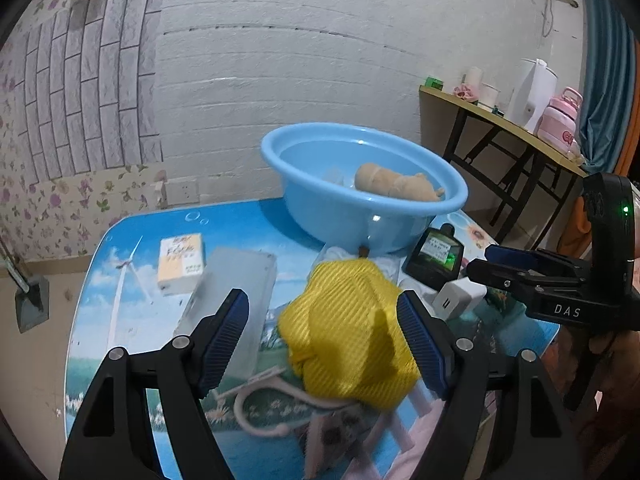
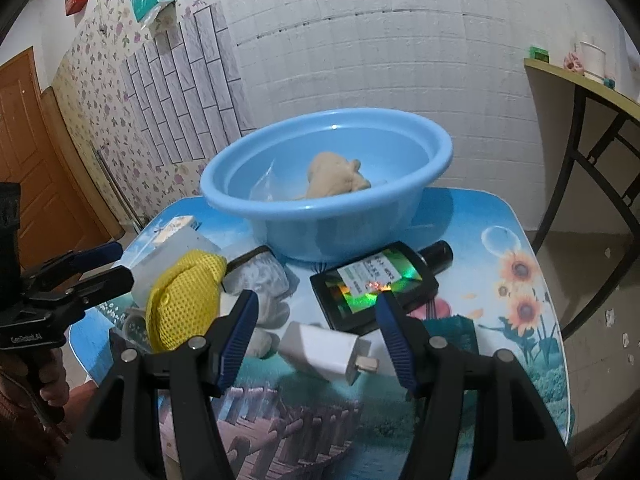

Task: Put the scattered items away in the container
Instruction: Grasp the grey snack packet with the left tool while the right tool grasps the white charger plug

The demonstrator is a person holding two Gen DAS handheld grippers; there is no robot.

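Note:
A blue basin (image 1: 269, 148) (image 2: 320, 211) stands at the back of the small picture-printed table (image 2: 500, 240) with a beige plush toy (image 1: 396, 184) (image 2: 336, 176) inside. My left gripper (image 1: 324, 340) is open, its fingers either side of a yellow mesh cloth (image 1: 348, 328) (image 2: 184, 296) without pressing it. My right gripper (image 2: 316, 338) is open around a white charger (image 2: 324, 348) (image 1: 456, 300) lying on the table. A black bottle (image 2: 372, 284) (image 1: 436, 252) lies in front of the basin.
A translucent box (image 1: 232, 284), a small white and yellow carton (image 1: 180, 260), a grey-white cloth (image 2: 260, 280), a pink cord (image 1: 256, 400) and a green packet (image 2: 452, 332) also lie on the table. A side table (image 1: 500, 120) with a kettle stands at right.

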